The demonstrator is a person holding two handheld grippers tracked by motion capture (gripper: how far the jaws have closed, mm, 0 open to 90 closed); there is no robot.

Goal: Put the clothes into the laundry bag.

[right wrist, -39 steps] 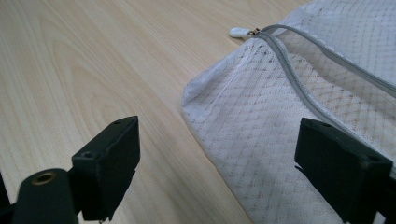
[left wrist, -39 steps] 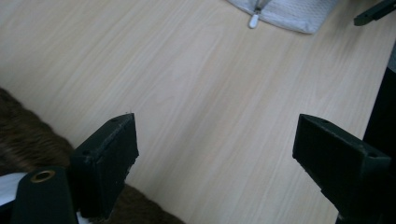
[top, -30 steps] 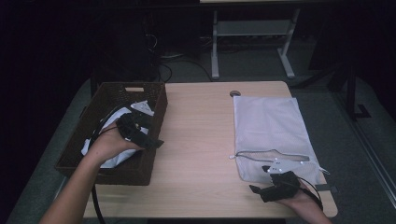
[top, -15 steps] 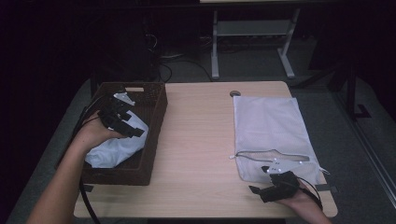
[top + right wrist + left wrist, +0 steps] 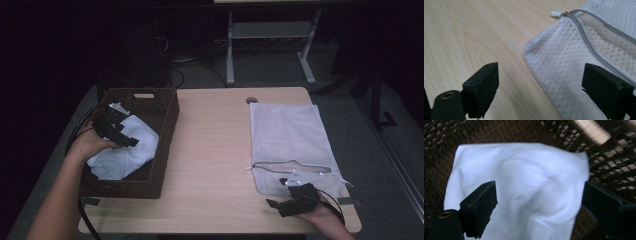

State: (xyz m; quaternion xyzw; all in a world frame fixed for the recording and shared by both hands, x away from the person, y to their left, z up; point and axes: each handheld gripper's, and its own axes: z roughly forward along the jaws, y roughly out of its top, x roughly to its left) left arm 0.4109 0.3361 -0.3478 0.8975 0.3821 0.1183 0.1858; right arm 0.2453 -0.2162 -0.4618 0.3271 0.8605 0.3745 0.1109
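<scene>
A dark woven basket (image 5: pixel 165 145) stands on the left of the wooden table and holds a white cloth (image 5: pixel 127 152) (image 5: pixel 524 190). My left gripper (image 5: pixel 120 135) (image 5: pixel 539 205) hovers open just above that cloth, jaws wide apart with nothing between them. On the right lies a white mesh laundry bag (image 5: pixel 290 135) (image 5: pixel 574 65) with a grey zipper (image 5: pixel 292 165) (image 5: pixel 596 42) partly undone. My right gripper (image 5: pixel 285 200) (image 5: pixel 539 87) rests open near the table's front edge, over the bag's near left corner.
The bare wooden tabletop (image 5: pixel 210 150) stretches between basket and bag. A round cable hole (image 5: pixel 251 100) sits by the bag's far left corner. A metal stand (image 5: pixel 270 45) and cables lie on the dark floor behind the table.
My left gripper has drawn back toward the basket's left side and now hangs over the cloth's upper part. The cloth looks more bunched. The right gripper has stayed put.
</scene>
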